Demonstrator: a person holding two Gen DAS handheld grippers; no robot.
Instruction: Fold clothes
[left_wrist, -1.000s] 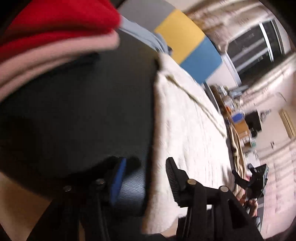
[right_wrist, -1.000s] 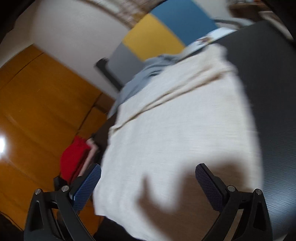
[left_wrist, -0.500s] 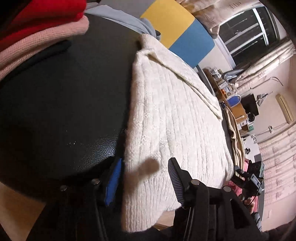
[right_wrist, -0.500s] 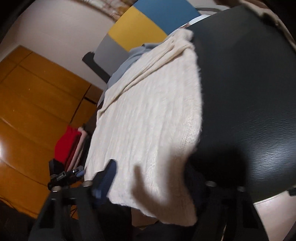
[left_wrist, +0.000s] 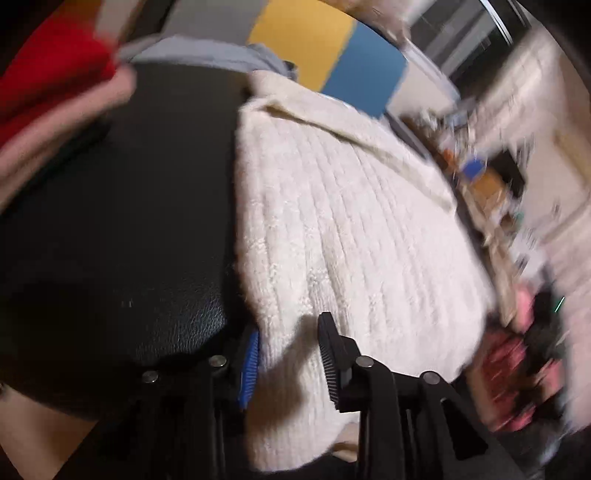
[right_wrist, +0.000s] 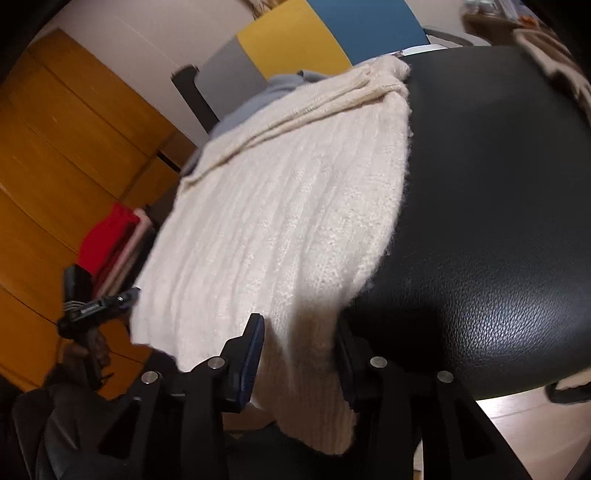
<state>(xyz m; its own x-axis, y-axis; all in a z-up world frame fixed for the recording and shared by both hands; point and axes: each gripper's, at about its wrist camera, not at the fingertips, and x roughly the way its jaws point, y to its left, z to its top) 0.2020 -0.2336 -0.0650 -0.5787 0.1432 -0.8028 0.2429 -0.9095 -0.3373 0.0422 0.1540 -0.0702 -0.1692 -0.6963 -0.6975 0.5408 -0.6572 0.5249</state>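
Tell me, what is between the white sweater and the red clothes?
In the left wrist view, only bare black table lies between the cream sweater and the red and pink stack.

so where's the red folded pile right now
The red folded pile sits at the left of the right wrist view, past the cream sweater, on a pink garment; top left in the left wrist view.
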